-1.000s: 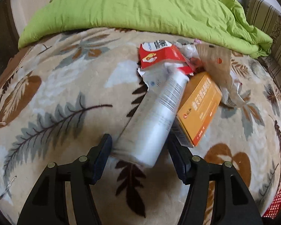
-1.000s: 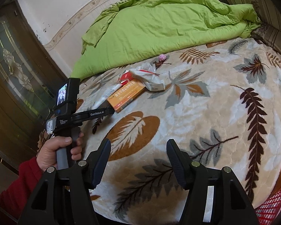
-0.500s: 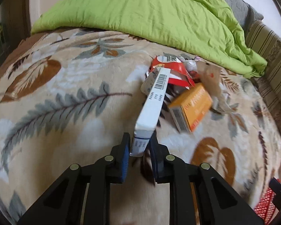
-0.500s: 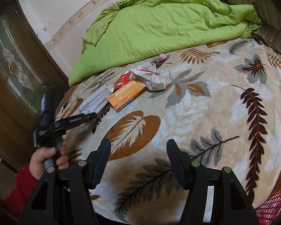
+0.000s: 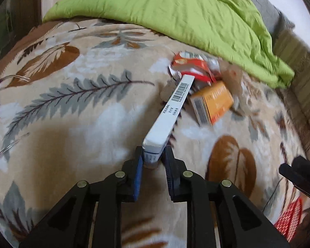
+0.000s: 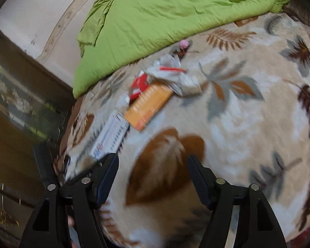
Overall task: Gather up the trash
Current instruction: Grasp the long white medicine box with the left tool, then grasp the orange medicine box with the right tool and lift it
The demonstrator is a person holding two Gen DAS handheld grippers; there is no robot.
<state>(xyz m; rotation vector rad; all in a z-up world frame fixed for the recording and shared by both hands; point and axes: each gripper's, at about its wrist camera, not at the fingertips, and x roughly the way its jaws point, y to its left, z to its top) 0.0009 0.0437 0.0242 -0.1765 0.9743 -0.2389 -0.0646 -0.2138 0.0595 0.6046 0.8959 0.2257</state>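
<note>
Long white box (image 5: 171, 111), barcode on its upper edge, clamped at its near end by the left gripper (image 5: 153, 161); far end pointing toward 1 o'clock, lifted off the leaf-print blanket (image 5: 72, 107). Fingers (image 5: 138, 165) pressed against both narrow sides of the box. Seen again in the right wrist view (image 6: 111, 136) at 10 o'clock, blurred, print unreadable.

Remaining litter just beyond the box's far end: orange box (image 5: 214, 102) at 2 o'clock, touching or nearly touching a red and white packet (image 5: 191, 66) at 1 o'clock. Crumpled wrapper (image 5: 235, 80) beside both, smeared by motion, edges not resolvable. In the right wrist view, orange box (image 6: 148, 107), red packet (image 6: 139, 85) partly under it, crumpled wrapper (image 6: 173, 76) lying over its far corner. Small pink item (image 6: 183, 44) at 12 o'clock by the edge of the green quilt (image 6: 165, 20); nature not determinable.

Right gripper (image 6: 152, 181) held low over the blanket, jaws spread wide, nothing between them. Same gripper partly visible at 4 o'clock in the left wrist view (image 5: 299, 173), cut off by the frame edge. Red mesh basket (image 5: 289, 219) at 5 o'clock, only a corner showing.
</note>
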